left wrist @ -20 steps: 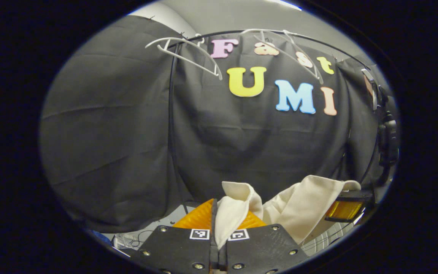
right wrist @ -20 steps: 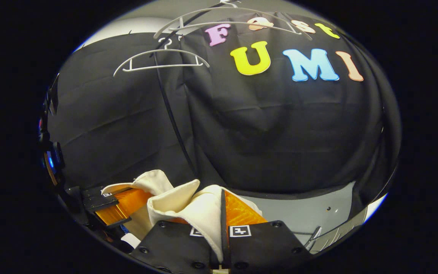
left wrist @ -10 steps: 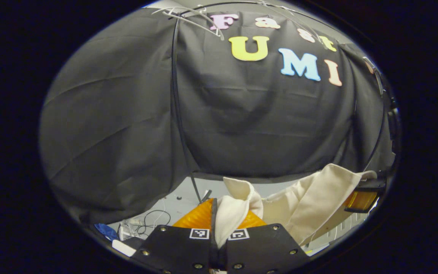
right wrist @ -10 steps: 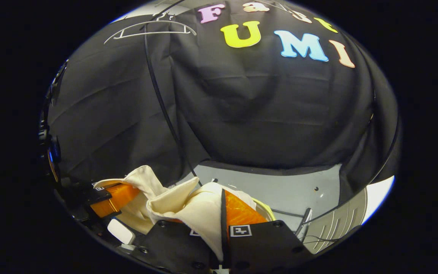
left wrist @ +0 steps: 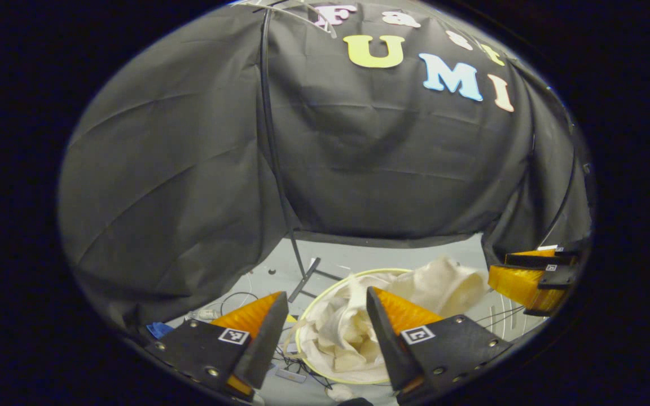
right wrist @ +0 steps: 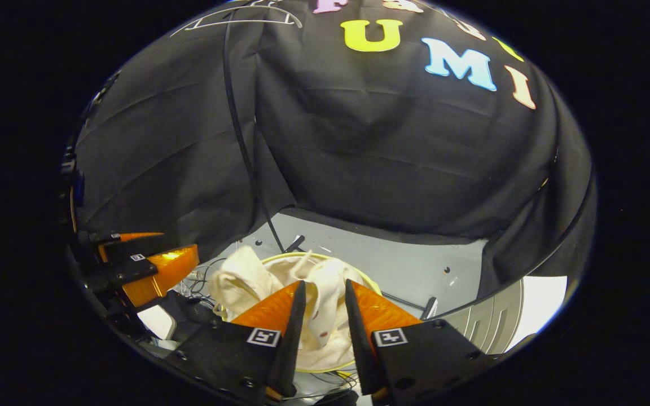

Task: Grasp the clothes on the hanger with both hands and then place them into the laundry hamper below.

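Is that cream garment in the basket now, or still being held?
In. The cream garment lies crumpled inside the hamper, part draped over its rim; both grippers' fingers are apart, gripping nothing.

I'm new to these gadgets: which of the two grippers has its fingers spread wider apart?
The left gripper: its fingers gape wide over the cream clothes in the hamper. The right gripper shows just a narrow gap.

The left gripper (left wrist: 325,307), black with orange fingers, has its jaws spread wide above a round yellow-rimmed laundry hamper (left wrist: 302,324). A crumpled cream cloth garment (left wrist: 353,327) lies inside it (one fold drapes over the far rim). The right gripper (left wrist: 528,276) hangs alongside.
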### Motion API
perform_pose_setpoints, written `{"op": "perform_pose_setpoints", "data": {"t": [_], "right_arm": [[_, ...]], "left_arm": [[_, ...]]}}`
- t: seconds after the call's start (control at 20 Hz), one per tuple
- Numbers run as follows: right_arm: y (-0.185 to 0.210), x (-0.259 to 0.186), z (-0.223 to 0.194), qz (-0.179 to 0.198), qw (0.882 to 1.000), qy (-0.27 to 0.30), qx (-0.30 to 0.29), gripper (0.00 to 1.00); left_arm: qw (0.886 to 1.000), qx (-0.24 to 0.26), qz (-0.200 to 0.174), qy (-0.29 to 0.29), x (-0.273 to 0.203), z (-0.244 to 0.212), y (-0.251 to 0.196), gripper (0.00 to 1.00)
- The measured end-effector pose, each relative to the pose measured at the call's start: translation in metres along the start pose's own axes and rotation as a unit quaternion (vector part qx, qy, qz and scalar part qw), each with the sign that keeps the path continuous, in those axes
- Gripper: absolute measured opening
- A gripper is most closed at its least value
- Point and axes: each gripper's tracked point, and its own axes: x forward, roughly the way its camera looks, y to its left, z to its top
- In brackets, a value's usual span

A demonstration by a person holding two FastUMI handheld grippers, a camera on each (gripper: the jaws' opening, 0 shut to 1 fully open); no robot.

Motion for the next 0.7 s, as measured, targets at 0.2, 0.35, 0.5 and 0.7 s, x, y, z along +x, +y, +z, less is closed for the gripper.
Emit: {"op": "perform_pose_setpoints", "data": {"t": [0.2,0.35,0.5,0.7], "right_arm": [[-0.008,-0.009,-0.003,-0.005,1.0,0.005,-0.002,0.87],[-0.018,-0.022,0.012,-0.01,1.0,-0.018,0.007,1.0],[-0.039,-0.048,0.048,-0.025,0.997,-0.068,0.014,1.0],[-0.075,-0.096,0.108,-0.049,0.987,-0.148,0.033,0.97]], "left_arm": [[1.0,0.007,0.008,0.005,-0.007,-0.002,0.002,0.92],[1.0,0.014,0.016,-0.01,-0.02,0.017,0.003,0.92],[0.998,0.014,0.017,-0.053,-0.054,0.062,-0.003,0.93],[0.99,0.02,0.009,-0.136,-0.098,0.143,-0.018,0.92]]}}
